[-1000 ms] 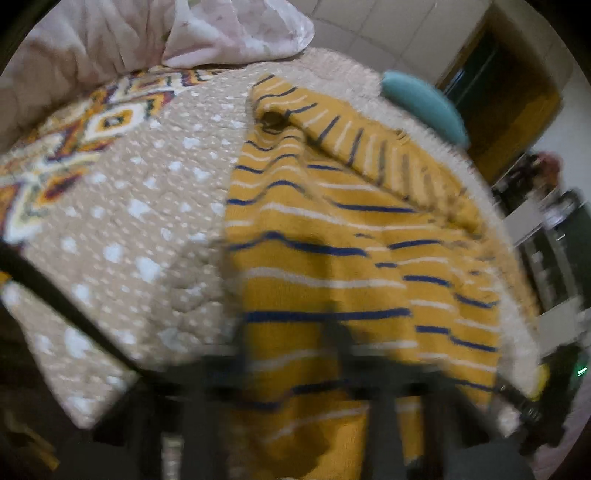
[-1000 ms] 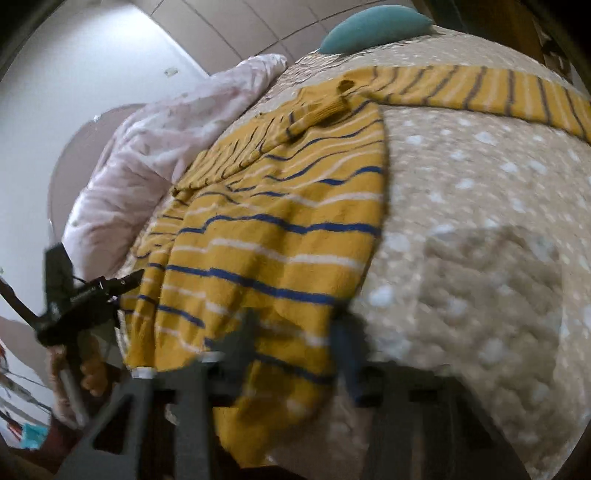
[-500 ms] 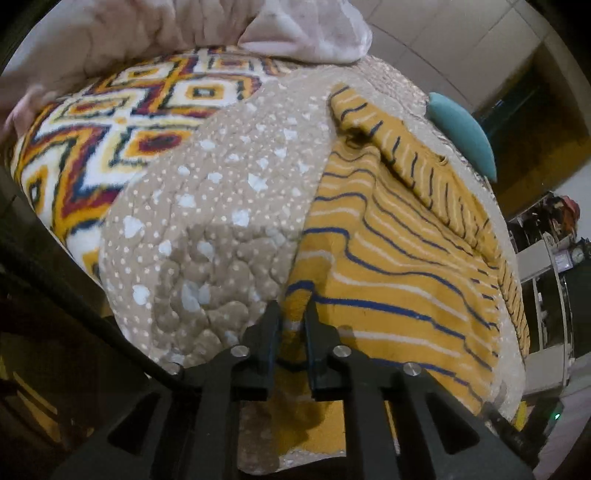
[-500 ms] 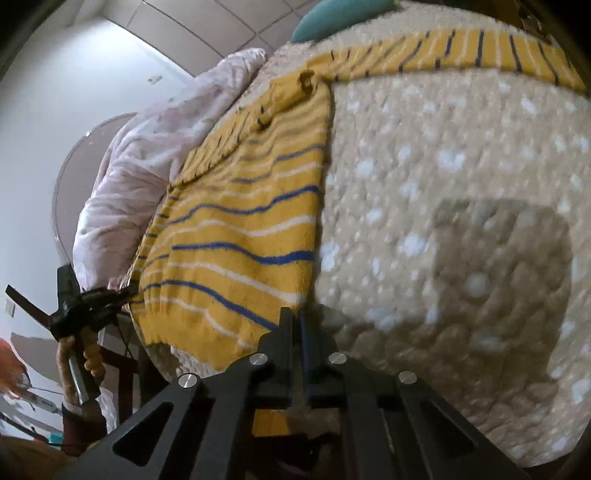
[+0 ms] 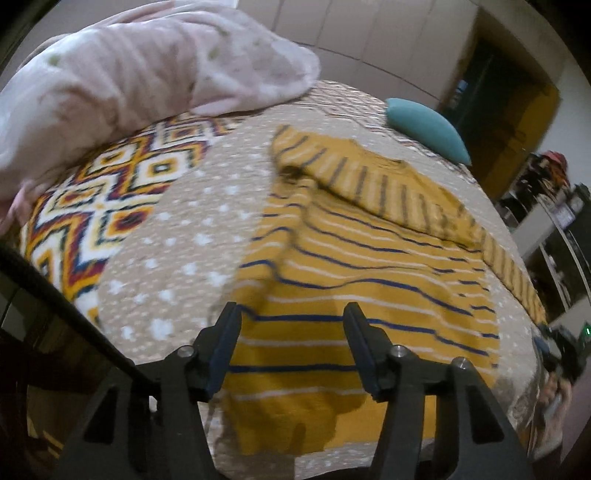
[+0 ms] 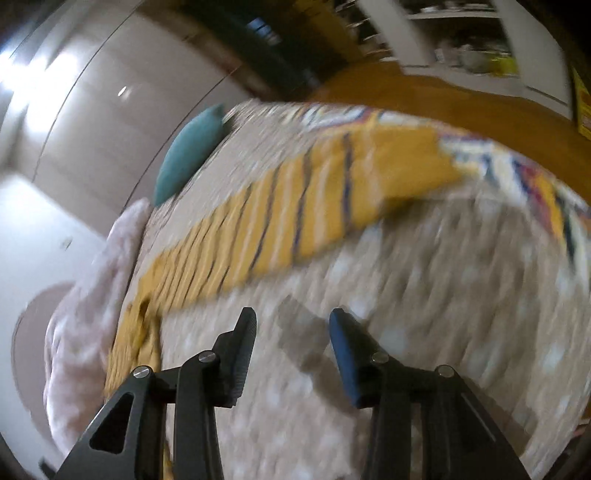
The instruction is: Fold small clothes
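Beige dotted bedspread [image 5: 173, 236] covers the bed under both tools. Nearest, the left gripper [image 5: 291, 314] has just been opening; its jaws stand apart over the near hem of the yellow striped sweater [image 5: 354, 295], gripping nothing. The right gripper [image 6: 291, 319], also just opened and empty, hangs above bare bedspread, with a sweater sleeve [image 6: 295, 206] stretched beyond it. Farther back lie a pink blanket [image 5: 140, 85] and a teal cushion [image 5: 428, 127].

Panelled wall [image 5: 369, 33], dark doorway [image 5: 491, 96] — perhaps shelving [image 5: 554, 236]
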Demonstrator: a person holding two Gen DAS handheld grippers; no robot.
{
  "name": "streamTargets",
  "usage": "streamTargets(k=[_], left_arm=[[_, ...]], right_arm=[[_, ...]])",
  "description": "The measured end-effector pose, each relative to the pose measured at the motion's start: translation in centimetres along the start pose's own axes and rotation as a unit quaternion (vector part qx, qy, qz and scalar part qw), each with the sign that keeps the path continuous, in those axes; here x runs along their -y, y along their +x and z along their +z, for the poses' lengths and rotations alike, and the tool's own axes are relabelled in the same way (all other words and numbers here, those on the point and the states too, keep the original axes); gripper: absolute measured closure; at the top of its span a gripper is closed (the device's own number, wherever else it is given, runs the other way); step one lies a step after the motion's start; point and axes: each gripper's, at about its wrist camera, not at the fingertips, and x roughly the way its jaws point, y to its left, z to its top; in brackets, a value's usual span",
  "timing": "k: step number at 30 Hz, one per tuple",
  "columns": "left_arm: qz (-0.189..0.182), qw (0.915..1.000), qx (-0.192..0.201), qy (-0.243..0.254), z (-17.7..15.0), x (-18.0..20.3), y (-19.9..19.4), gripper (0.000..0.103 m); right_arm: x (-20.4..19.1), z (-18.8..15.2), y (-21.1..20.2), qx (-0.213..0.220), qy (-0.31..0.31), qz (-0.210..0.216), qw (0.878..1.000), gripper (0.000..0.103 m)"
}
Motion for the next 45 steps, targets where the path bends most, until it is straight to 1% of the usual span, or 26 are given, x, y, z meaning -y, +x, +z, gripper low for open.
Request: streamTargets(k=[4,5,6,7,8,9,11,14,16,17,21,23,25,26,28,31,32,33,34,36,38,39,41,42,43,45], left_arm=[[-0.014,0.9998,0.003,0.014,0.0,1.7,0.1,0.044],[-0.017,0.9997,0.002,0.016,0.1,2.1,0.2,0.044],[-0.019,0.9997,0.002,0.016,0.0,2.2,0.3,0.044],[-0.023,0.9996,0.001,0.016,0.0,2.3,0.3,0.044],[-0.028,0.9995,0.002,0.015,0.0,2.3,0.2,0.044],[-0.031,0.9994,0.004,0.015,-0.1,2.3,0.0,0.044],[-0.03,0.9993,0.013,0.019,-0.1,2.2,-0.5,0.044],[-0.02,0.9991,0.032,0.02,-0.2,1.4,-1.2,0.044],[-0.019,0.9988,0.042,0.015,-0.4,0.6,-1.8,0.044],[-0.02,0.9987,0.044,0.014,-0.5,0.3,-1.9,0.043],[-0.024,0.9984,0.05,0.005,-0.8,-1.2,-2.5,0.042],[-0.026,0.9982,0.055,-0.001,-1.1,-2.1,-2.8,0.042],[-0.026,0.9979,0.06,-0.009,-1.4,-3.2,-3.1,0.041],[-0.026,0.9977,0.061,-0.013,-1.5,-3.7,-3.1,0.04],[-0.026,0.9973,0.063,-0.027,-1.9,-5.1,-3.2,0.039],[-0.022,0.9966,0.065,-0.046,-2.3,-7.0,-3.2,0.039],[-0.016,0.9962,0.067,-0.052,-2.5,-7.8,-3.3,0.039],[-0.011,0.9959,0.069,-0.057,-2.6,-8.3,-3.4,0.039],[-0.007,0.9954,0.071,-0.064,-2.7,-9.0,-3.5,0.039],[-0.009,0.9943,0.073,-0.078,-2.8,-10.1,-3.8,0.039],[-0.017,0.9926,0.076,-0.093,-3.1,-11.2,-4.1,0.038],[-0.02,0.9918,0.078,-0.099,-3.2,-11.5,-4.2,0.038],[-0.023,0.9909,0.081,-0.105,-3.3,-11.9,-4.2,0.038],[-0.023,0.9908,0.082,-0.105,-3.3,-12.0,-4.2,0.038],[-0.023,0.9908,0.083,-0.104,-3.4,-12.0,-4.1,0.038],[-0.023,0.991,0.082,-0.103,-3.4,-11.9,-4.0,0.037]], right_arm=[[0.6,3.8,2.2,0.023,0.036,-0.028,0.999,0.058],[0.7,4.5,2.6,0.022,0.046,-0.03,0.998,0.062],[1.0,5.5,3.0,0.018,0.063,-0.027,0.997,0.079],[1.2,6.4,3.5,0.013,0.077,-0.021,0.997,0.091],[1.4,7.6,3.6,0.006,0.086,-0.007,0.996,0.097],[1.2,8.5,3.3,0.012,0.09,0.0,0.996,0.097],[0.5,10.5,1.5,0.044,0.08,-0.016,0.996,0.097],[-2.6,12.8,-0.2,0.072,0.057,-0.037,0.995,0.097],[-7.1,13.3,-0.2,0.076,0.004,-0.052,0.996,0.097],[-9.5,12.6,-0.3,0.074,-0.026,-0.053,0.995,0.097],[-20.4,9.1,2.2,0.04,-0.145,-0.015,0.989,0.097],[-27.2,5.8,4.5,0.01,-0.211,0.016,0.977,0.097],[-33.6,1.7,6.9,-0.026,-0.268,0.05,0.962,0.097],[-35.5,-0.1,7.8,-0.039,-0.287,0.06,0.955,0.097],[-41.1,-5.5,10.7,-0.074,-0.344,0.08,0.933,0.097],[-45.1,-13.2,13.9,-0.106,-0.413,0.077,0.901,0.097],[-46.4,-16.2,15.2,-0.117,-0.44,0.07,0.888,0.097],[-47.2,-18.2,16.1,-0.121,-0.458,0.063,0.878,0.097],[-48.5,-20.8,17.6,-0.124,-0.484,0.05,0.865,0.097],[-49.2,-23.8,19.5,-0.128,-0.517,0.031,0.846,0.097],[-50.2,-26.3,21.3,-0.118,-0.559,0.004,0.821,0.094],[-50.5,-27.4,21.8,-0.104,-0.585,-0.013,0.804,0.093],[-51.0,-29.9,22.0,-0.063,-0.652,-0.046,0.755,0.089],[-51.3,-31.4,22.1,-0.045,-0.684,-0.06,0.726,0.081],[-51.4,-33.0,22.0,-0.024,-0.719,-0.072,0.691,0.077],[-51.2,-35.4,21.9,0.015,-0.77,-0.09,0.632,0.076]])
